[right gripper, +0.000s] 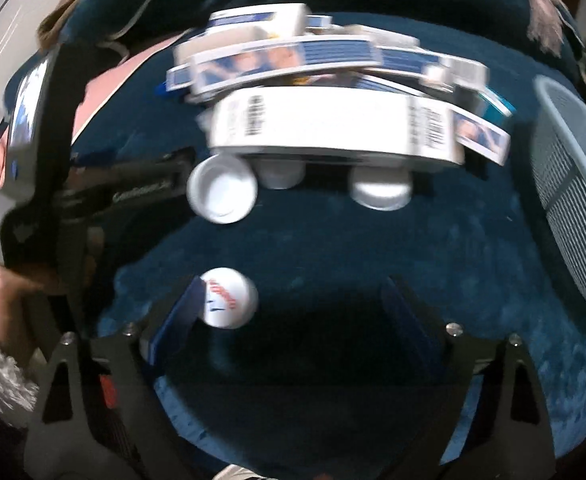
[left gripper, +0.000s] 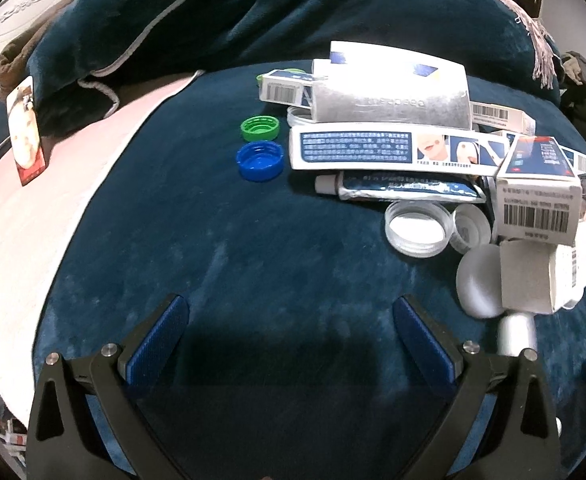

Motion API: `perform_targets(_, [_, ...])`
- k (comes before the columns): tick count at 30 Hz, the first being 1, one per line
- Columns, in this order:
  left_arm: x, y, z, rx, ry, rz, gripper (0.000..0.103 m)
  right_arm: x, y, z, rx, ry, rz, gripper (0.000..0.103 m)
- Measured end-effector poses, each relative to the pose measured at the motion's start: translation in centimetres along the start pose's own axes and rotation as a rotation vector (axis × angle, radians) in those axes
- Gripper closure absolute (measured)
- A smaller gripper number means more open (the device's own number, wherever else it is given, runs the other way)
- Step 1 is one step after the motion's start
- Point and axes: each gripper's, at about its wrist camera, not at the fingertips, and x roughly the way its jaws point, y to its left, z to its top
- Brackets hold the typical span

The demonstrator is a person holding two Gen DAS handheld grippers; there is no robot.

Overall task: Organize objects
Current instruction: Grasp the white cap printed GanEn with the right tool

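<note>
- The things you were sorting lay in a heap on the dark blue plush blanket point(left gripper: 253, 264), at the far right of the left wrist view: white-and-blue cartons piled across one another, with a silvery packet point(left gripper: 391, 106) on top.
- A long carton point(left gripper: 393, 148) printed with blue text and small face pictures lay across the near edge of that pile, and a blue tube point(left gripper: 401, 189) lay just beside it on the near side.
- A clear lid point(left gripper: 415, 229) rested near the tube, with a barcoded box point(left gripper: 539, 208) to its right.
- A green cap point(left gripper: 260, 127) and a blue cap point(left gripper: 259, 159) sat open side up, just beside each other, left of the pile.
- Your left gripper point(left gripper: 291, 336) hovered over bare blanket with its jaws spread wide and nothing between them.
- Your right gripper point(right gripper: 293, 312) was also wide open; a white ball point(right gripper: 229, 298) with red and blue markings sat against its left finger point(right gripper: 181, 316), apart from the right one, so nothing was clamped.
- In the blurred right wrist view, a white barcoded carton point(right gripper: 333, 132) fronted the pile, with a white cup-shaped lid point(right gripper: 222, 188) and other small white caps just below it.
- A grey mesh basket point(right gripper: 573, 184) stood at the right edge.
- A pink cloth point(left gripper: 53, 200) lay to the left of the blanket.
</note>
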Motion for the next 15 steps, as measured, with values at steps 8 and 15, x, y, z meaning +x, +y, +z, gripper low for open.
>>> perform_targets(8, [-2.3, 1.6, -0.1, -0.024, -0.023, 0.035, 0.001, 0.2, 1.4, -0.2, -0.032, 0.003, 0.045, 0.085])
perform_targets(15, [-5.0, -2.4, -1.1, 0.067, -0.058, -0.07, 0.001, -0.5, -1.9, -1.1, 0.172, -0.007, 0.024, 0.083])
